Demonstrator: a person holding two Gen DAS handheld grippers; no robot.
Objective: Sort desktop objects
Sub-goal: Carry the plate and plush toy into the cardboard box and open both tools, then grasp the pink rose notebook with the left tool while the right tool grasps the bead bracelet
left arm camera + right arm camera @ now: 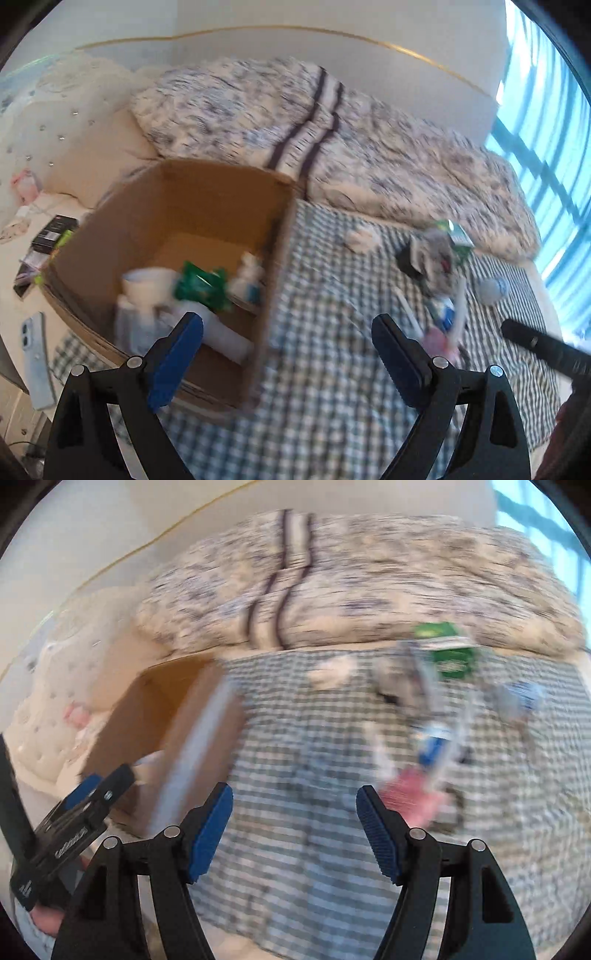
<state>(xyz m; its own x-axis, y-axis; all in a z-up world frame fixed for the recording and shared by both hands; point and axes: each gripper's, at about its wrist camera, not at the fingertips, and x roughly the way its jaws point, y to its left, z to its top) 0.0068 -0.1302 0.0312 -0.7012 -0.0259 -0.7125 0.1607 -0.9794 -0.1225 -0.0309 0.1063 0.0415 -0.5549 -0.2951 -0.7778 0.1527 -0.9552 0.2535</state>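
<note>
A cardboard box point(221, 177) stands on a checked cloth point(325, 369) on the bed. It holds a green packet point(201, 284), a white bottle point(249, 280) and white items. My left gripper point(288, 347) is open and empty, above the box's right wall. A blurred pile of loose items lies to the right: a green carton point(458, 236), a white bottle point(493, 290), a pink item point(439, 339). My right gripper point(295, 834) is open and empty over the cloth. The box point(147, 709), the green carton point(448, 653) and the pink item point(410, 794) show blurred there.
A patterned duvet point(332, 122) lies behind the cloth. A bedside table at left carries a phone point(37, 358) and small boxes point(55, 229). A window point(546, 155) is at right. The left gripper's body point(74, 823) shows in the right wrist view.
</note>
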